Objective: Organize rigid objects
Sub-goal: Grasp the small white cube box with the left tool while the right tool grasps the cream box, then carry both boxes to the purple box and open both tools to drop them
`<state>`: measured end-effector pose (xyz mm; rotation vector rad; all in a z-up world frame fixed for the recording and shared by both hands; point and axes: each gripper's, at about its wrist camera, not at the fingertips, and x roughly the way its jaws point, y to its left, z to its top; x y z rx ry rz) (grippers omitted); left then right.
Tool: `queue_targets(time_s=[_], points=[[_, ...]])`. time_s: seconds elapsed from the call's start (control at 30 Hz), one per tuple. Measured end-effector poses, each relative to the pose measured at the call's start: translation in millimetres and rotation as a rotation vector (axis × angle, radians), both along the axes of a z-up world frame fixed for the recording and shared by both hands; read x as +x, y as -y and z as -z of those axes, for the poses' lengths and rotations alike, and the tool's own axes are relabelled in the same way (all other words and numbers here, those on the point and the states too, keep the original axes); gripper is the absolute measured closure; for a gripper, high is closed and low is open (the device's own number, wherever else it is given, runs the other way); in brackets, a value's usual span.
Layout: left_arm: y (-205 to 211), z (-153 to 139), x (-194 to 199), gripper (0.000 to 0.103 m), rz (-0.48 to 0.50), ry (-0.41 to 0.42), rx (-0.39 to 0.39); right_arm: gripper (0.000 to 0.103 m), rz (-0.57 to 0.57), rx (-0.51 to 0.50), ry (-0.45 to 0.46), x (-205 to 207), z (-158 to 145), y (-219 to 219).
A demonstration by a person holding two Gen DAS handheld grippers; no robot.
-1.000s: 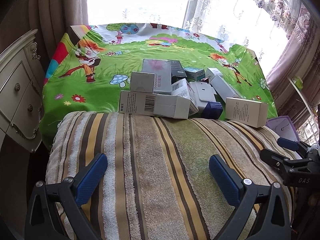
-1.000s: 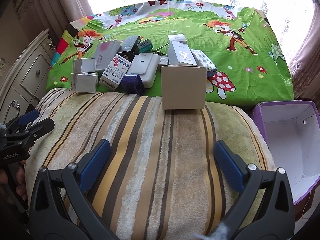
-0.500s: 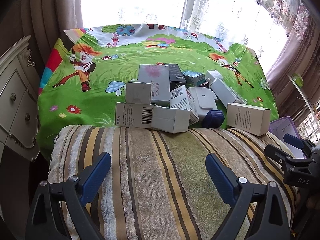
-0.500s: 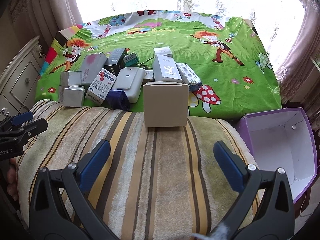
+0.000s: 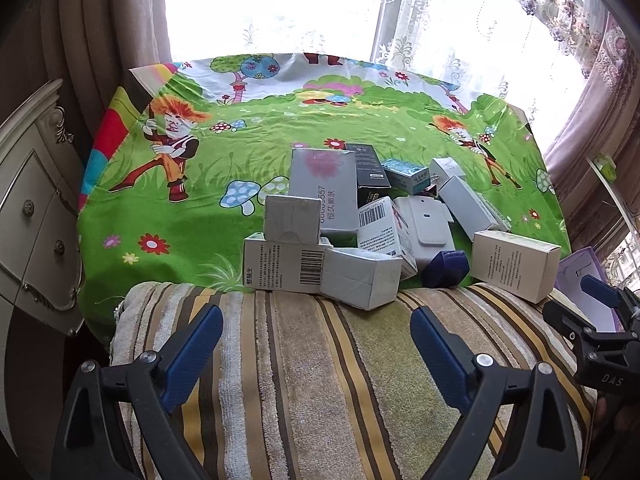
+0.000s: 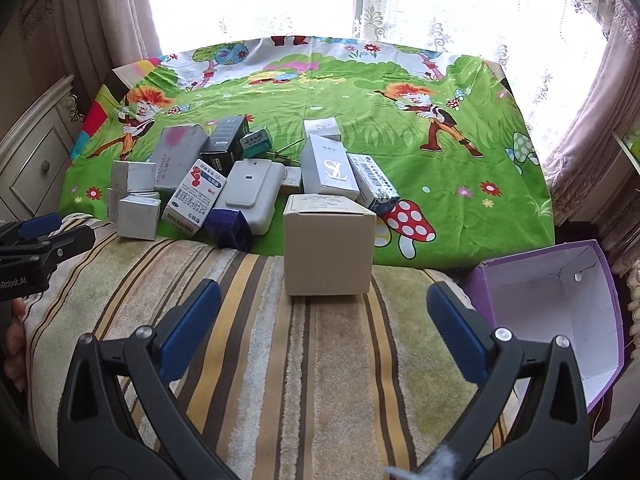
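Observation:
A pile of several small cartons lies on the green cartoon cloth (image 5: 192,216), at the edge of a striped towel (image 5: 320,380). My left gripper (image 5: 314,320) hovers open over the towel with nothing between its fingers. It faces a white barcode box (image 5: 280,266) and a small white box (image 5: 360,276). A grey box (image 5: 292,218) rests on top of them. My right gripper (image 6: 323,292) is open and empty too, just short of a beige box (image 6: 328,248) standing upright. That beige box (image 5: 514,266) shows at the right in the left wrist view.
An open purple box (image 6: 560,312) with a white inside stands at the right beside the towel. A dark blue little box (image 6: 230,228) and a white flat device (image 6: 252,192) lie in the pile. A cream drawer cabinet (image 5: 36,232) stands on the left. Curtains and a window are behind.
The left gripper has moved closer to the pile and its fingers stand slightly nearer each other. The right view has tipped upward, so the beige box sits lower and more to the left.

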<state>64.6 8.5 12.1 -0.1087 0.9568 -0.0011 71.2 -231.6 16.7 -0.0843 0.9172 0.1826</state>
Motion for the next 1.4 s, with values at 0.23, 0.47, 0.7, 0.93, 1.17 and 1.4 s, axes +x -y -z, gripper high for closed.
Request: queue_targets(time_s=[0.23, 0.47, 0.7, 0.93, 1.17, 1.4], points=[[-10, -1, 15, 0.008, -0.017, 0.001, -0.015, 0.0, -0.009, -0.007, -0.01, 16, 1, -4], [-20, -2, 40, 0.008, -0.031, 0.003, -0.029, 0.0, -0.004, -0.015, -0.037, 42, 7, -6], [-28, 15, 84, 0.008, -0.025, -0.072, -0.016, 0.002, -0.016, -0.006, -0.091, 65, 17, -8], [-28, 36, 109, 0.033, -0.01, -0.145, -0.04, 0.032, -0.029, -0.004, -0.173, 84, 35, -10], [-28, 36, 104, 0.062, -0.015, -0.133, -0.04, 0.048, -0.048, 0.068, -0.194, 80, 36, -2], [-29, 13, 84, 0.062, -0.061, -0.04, -0.031, 0.049, -0.046, 0.171, -0.12, 69, 20, 12]])
